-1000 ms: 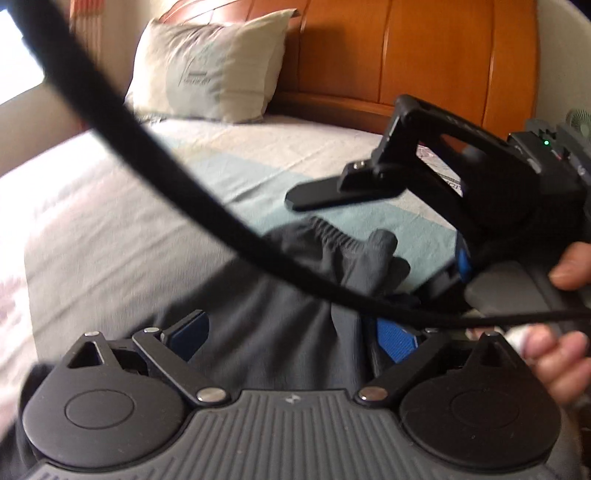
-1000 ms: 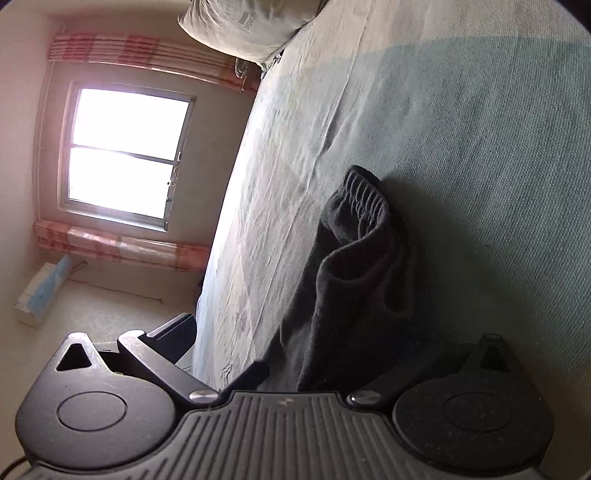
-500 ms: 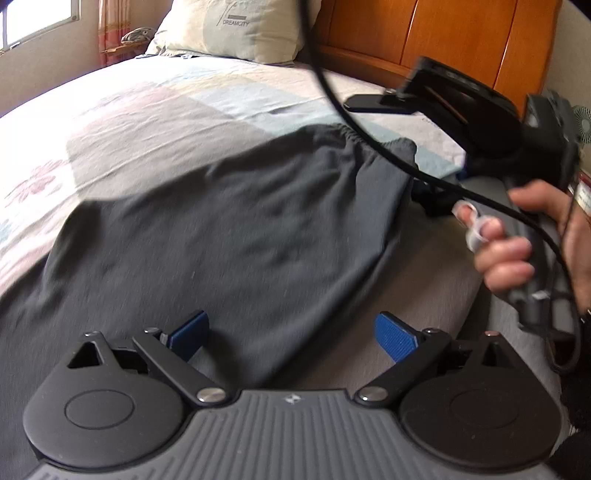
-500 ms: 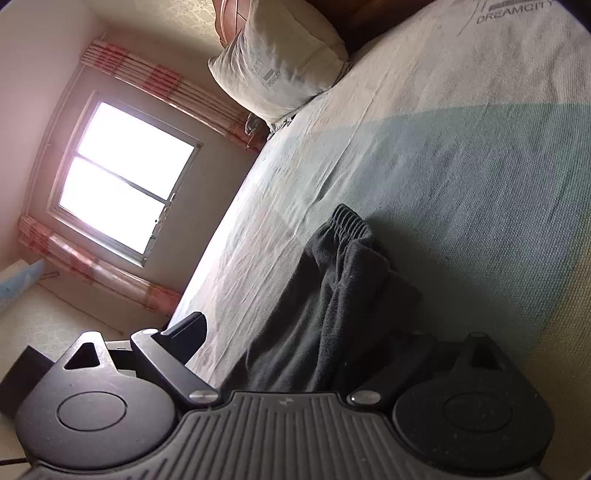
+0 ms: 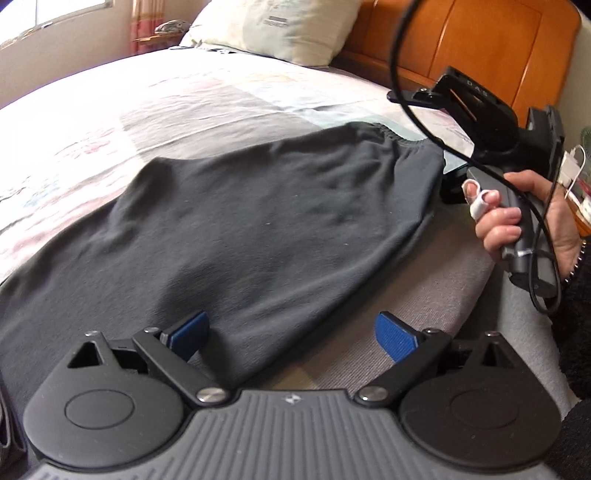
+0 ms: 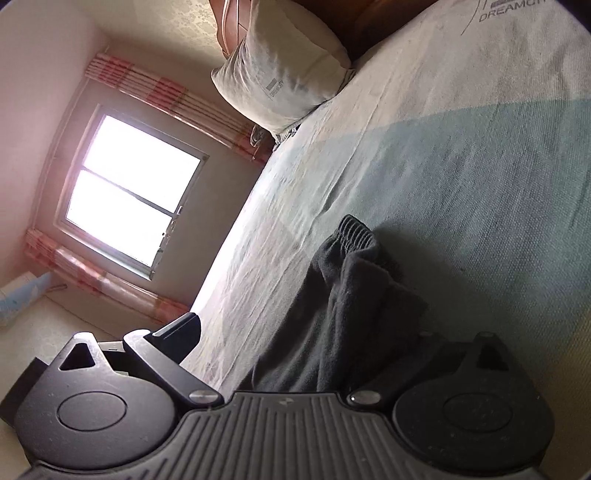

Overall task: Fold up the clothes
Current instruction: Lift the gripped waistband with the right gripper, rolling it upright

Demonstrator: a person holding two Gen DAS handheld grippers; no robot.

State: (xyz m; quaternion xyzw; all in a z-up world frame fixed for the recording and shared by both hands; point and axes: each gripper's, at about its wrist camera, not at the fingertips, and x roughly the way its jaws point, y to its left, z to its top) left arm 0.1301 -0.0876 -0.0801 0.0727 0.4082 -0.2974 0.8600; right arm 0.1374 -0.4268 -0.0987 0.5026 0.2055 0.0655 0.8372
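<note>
Sunlit bedroom: bed (image 5: 155,110) with pale pillow (image 5: 280,29), orange wooden headboard (image 5: 480,40), bright window (image 6: 129,192), red-striped curtains (image 6: 155,92).

Bedspread (image 5: 122,110) left of dark garment (image 5: 258,221) bare; black cable (image 5: 424,110) and headboard (image 5: 461,40) crowd right.

Right gripper (image 6: 295,332) right finger hidden behind dark garment (image 6: 343,314); garment's lower end cut off.

dark grey garment (image 5: 266,221) lies spread across my bed — elastic waistband (image 5: 384,133) toward the headboard, its corner bunched up beside me.
</note>
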